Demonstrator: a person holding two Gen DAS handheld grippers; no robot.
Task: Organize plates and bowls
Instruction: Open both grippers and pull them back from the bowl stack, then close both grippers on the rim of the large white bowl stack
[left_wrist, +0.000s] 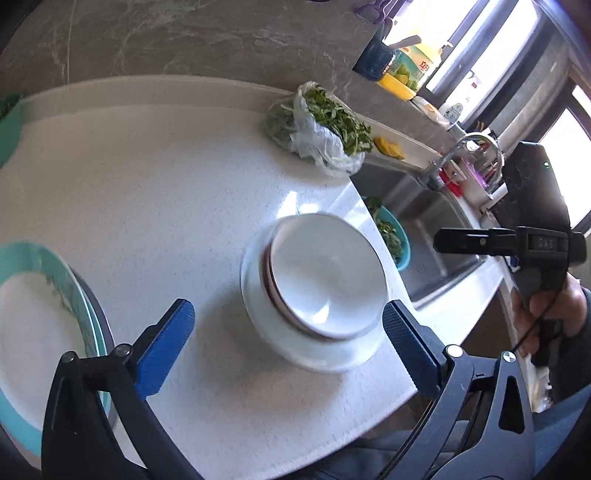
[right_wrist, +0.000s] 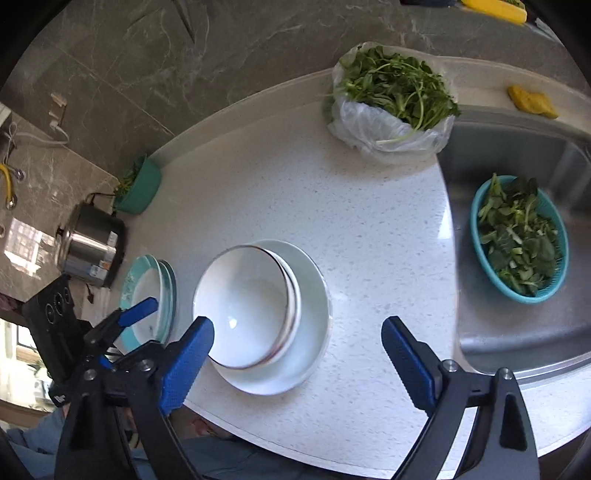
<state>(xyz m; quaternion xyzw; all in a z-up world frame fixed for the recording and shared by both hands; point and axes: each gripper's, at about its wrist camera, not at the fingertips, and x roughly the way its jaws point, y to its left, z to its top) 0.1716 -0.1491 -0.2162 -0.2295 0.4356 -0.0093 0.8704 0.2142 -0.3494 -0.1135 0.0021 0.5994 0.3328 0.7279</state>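
Two or three nested white bowls with dark rims (left_wrist: 325, 280) (right_wrist: 243, 302) sit in a wide white dish (left_wrist: 255, 295) (right_wrist: 314, 306) near the counter's front edge. A stack of teal-rimmed plates (left_wrist: 33, 314) (right_wrist: 162, 291) lies to its left. My left gripper (left_wrist: 288, 308) is open, its blue pads standing on either side of the bowl stack and apart from it. My right gripper (right_wrist: 298, 326) is open too, hanging over the dish's near right side with nothing between its pads. One blue finger (right_wrist: 138, 312) of the left gripper shows over the teal plates.
A plastic bag of greens (right_wrist: 388, 107) lies at the back. The steel sink (right_wrist: 517, 332) on the right holds a teal colander of leaves (right_wrist: 517, 236). A green basket (right_wrist: 140, 192) and a steel pot (right_wrist: 88, 243) stand at the left. A hand (left_wrist: 554, 306) grips the right tool.
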